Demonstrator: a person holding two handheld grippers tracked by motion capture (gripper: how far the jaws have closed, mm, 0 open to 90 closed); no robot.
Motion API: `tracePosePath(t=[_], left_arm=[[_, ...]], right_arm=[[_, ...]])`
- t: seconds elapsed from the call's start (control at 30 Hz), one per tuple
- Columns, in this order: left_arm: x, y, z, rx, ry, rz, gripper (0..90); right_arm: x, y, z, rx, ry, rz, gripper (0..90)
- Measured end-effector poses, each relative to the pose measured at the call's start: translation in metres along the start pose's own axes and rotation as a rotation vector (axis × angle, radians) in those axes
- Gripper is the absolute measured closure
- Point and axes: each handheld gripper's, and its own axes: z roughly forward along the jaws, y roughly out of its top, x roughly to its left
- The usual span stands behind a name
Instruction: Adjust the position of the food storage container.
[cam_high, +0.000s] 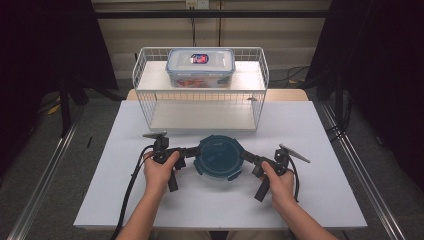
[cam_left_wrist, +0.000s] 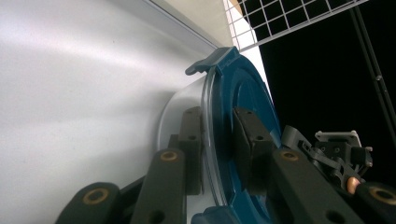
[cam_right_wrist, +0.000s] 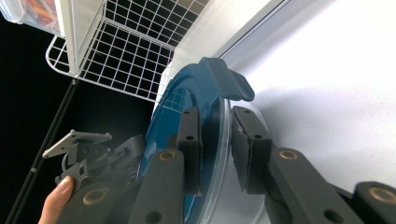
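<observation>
A round clear container with a dark blue latch-on lid (cam_high: 218, 157) sits on the white table top (cam_high: 320, 200), just in front of the wire rack. My left gripper (cam_high: 192, 152) comes in from its left side and my right gripper (cam_high: 246, 156) from its right. In the left gripper view my left gripper (cam_left_wrist: 218, 149) has one pad on the lid (cam_left_wrist: 243, 93) and the other under the rim, shut on the edge. In the right gripper view my right gripper (cam_right_wrist: 216, 149) clamps the lid (cam_right_wrist: 170, 112) and rim the same way. A lid latch (cam_right_wrist: 229, 79) sticks out just beyond the pads.
A white wire rack with two shelves (cam_high: 200, 90) stands behind the container, and a rectangular clear box with a snap-on lid (cam_high: 200, 66) rests on its top shelf. The rack's mesh (cam_right_wrist: 135, 51) is close beyond the lid. Dark floor and metal rails flank the table.
</observation>
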Motion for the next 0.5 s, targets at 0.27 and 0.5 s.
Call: tracePosePath(t=[0.27,0.5], left_arm=[[-0.0032,0.0008,-0.0046,-0.021,-0.002,0.012,75.3],[-0.0052,0.0017,-0.0076,-0.033,-0.008,0.015,75.5]], right_arm=[[-0.0004,-0.0009,0.0017,-0.018,0.016,0.005,75.5],[-0.0004,-0.0017,0.0027,-0.011,0.025,0.026,75.6]])
